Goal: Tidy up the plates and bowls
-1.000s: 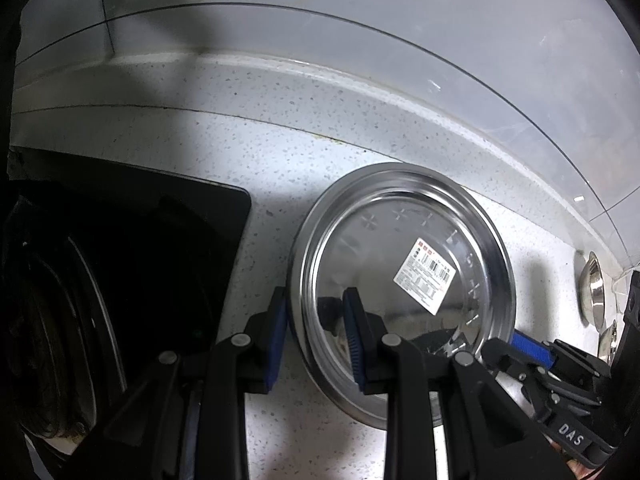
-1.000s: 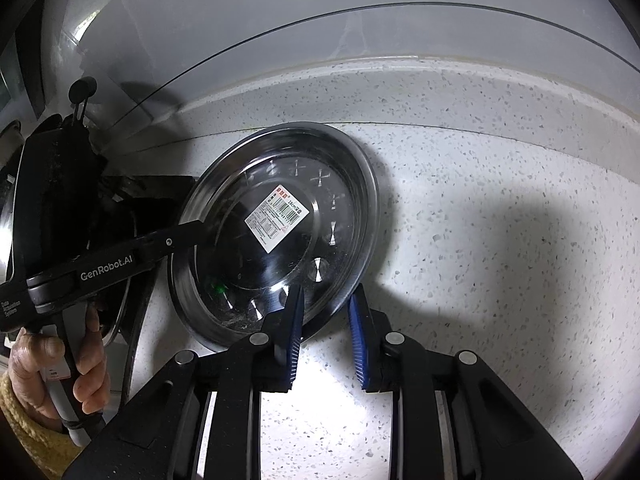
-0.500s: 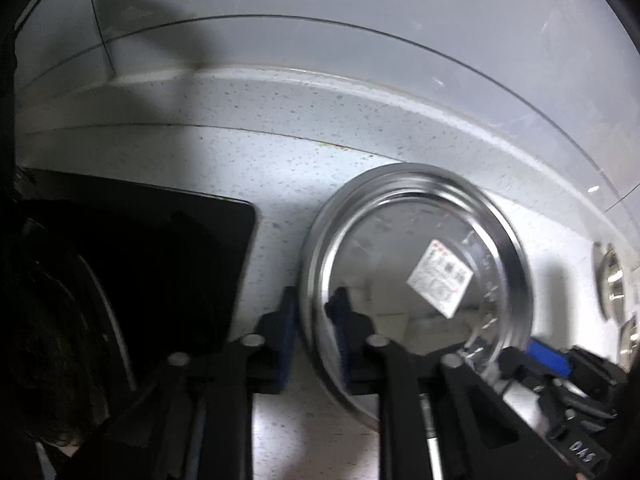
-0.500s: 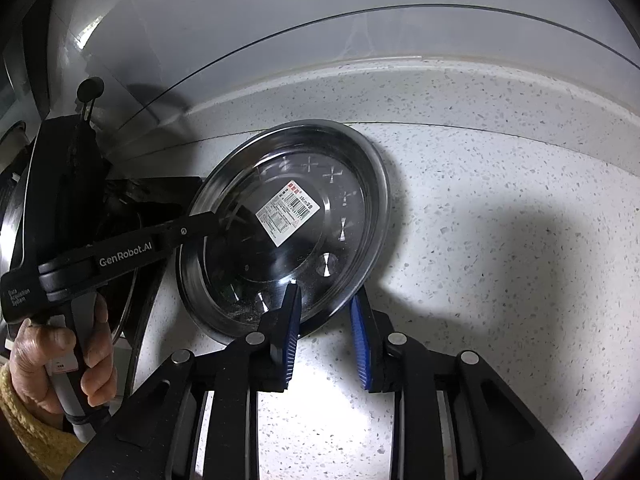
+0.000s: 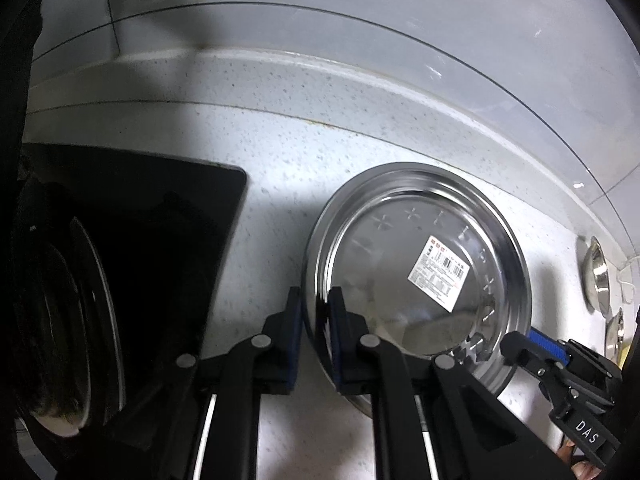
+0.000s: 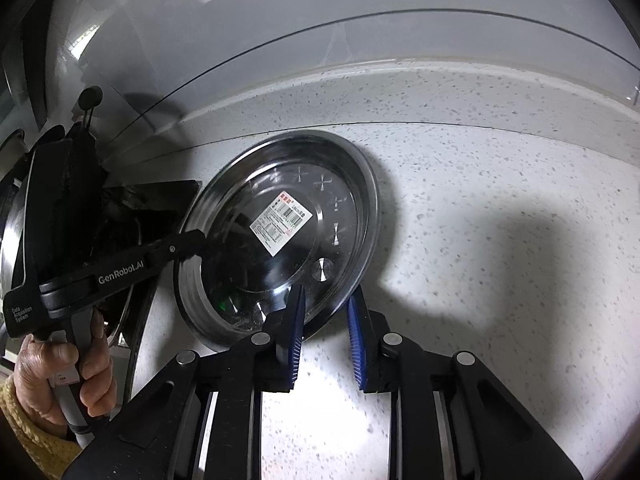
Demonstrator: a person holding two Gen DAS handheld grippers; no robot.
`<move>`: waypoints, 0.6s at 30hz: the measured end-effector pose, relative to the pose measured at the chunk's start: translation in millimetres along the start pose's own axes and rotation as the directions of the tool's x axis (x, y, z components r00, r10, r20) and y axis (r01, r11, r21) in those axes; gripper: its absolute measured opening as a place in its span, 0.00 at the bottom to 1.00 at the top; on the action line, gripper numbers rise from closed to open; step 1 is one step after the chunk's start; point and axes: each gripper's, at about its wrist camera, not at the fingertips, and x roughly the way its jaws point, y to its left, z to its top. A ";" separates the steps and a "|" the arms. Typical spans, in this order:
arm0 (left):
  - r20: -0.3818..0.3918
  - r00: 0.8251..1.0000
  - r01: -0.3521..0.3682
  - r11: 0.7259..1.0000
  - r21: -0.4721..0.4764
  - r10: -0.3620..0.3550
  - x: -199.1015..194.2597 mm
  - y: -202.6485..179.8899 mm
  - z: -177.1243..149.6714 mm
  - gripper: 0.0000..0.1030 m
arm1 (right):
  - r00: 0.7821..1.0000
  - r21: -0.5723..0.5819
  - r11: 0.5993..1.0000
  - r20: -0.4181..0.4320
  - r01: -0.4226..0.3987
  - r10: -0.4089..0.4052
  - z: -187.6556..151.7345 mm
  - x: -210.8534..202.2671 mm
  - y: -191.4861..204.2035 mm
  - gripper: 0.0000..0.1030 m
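A round steel plate (image 5: 416, 240) with a barcode label hangs tilted just above the speckled counter (image 6: 500, 208), held from two sides. My left gripper (image 5: 316, 320) is shut on its left rim, which runs between the blue pads. The right gripper (image 6: 326, 328) is shut on the plate's (image 6: 280, 248) near right rim. Its blue-padded tip (image 5: 536, 340) also shows at the plate's lower right edge in the left wrist view. In the right wrist view, the left gripper (image 6: 192, 240) reaches the plate from the left, with a person's hand (image 6: 60, 368) on its handle.
A black cooktop (image 5: 152, 220) lies left of the plate, with a dark pan (image 5: 60, 320) on it. Two steel bowls (image 5: 596, 276) sit at the far right by the wall. A raised counter lip and a glossy backsplash (image 6: 360, 20) run along the back.
The left gripper's jaws closed from wide apart onto the plate's left rim. The plate shifted a little to the right with both grippers on it.
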 end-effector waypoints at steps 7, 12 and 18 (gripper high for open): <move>0.006 1.000 0.022 0.999 0.028 -0.022 -18.3 -10.6 -20.7 0.11 | 1.000 0.005 1.000 0.014 0.008 -0.008 -15.2 -17.5 1.3 0.18; 0.017 0.999 0.042 0.998 0.052 -0.043 -31.9 -15.9 -32.7 0.11 | 0.999 0.013 1.000 0.034 0.018 -0.018 -26.4 -33.7 2.8 0.18; 0.029 0.998 0.054 0.996 0.075 -0.056 -46.3 -26.1 -44.6 0.11 | 0.998 0.019 0.999 0.053 0.042 -0.043 -36.9 -46.9 9.8 0.18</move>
